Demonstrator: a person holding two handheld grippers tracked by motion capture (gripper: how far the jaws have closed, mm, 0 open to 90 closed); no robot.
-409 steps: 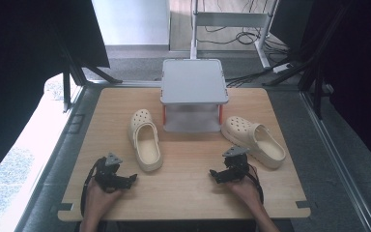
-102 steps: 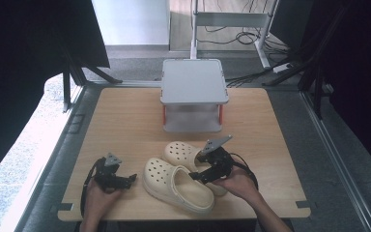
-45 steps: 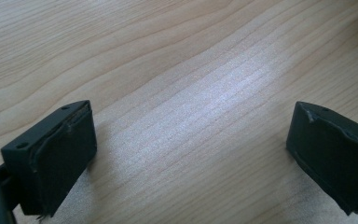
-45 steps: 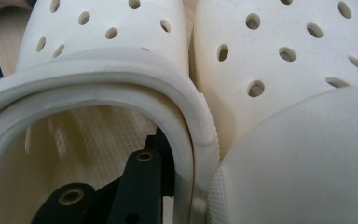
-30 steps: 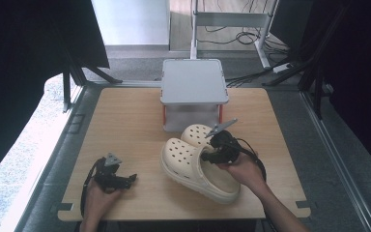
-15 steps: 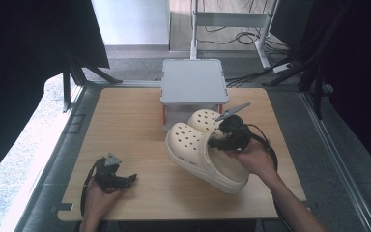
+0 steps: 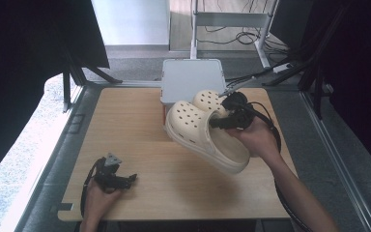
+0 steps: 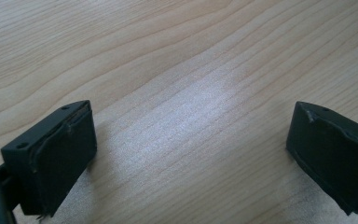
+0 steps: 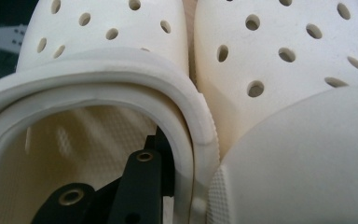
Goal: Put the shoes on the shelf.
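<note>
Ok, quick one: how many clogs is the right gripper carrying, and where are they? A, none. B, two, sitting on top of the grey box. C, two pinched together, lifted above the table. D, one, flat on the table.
C: the right gripper pinches the sides of two cream clogs together, one jaw inside the nearer clog, holding both above the table.

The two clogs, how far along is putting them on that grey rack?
Done: the right gripper has both cream clogs pinched together and off the table. In hand: they hang in front of the grey rack. Left: setting them on the rack and letting go. The left gripper rests open near the table's front edge.
</note>
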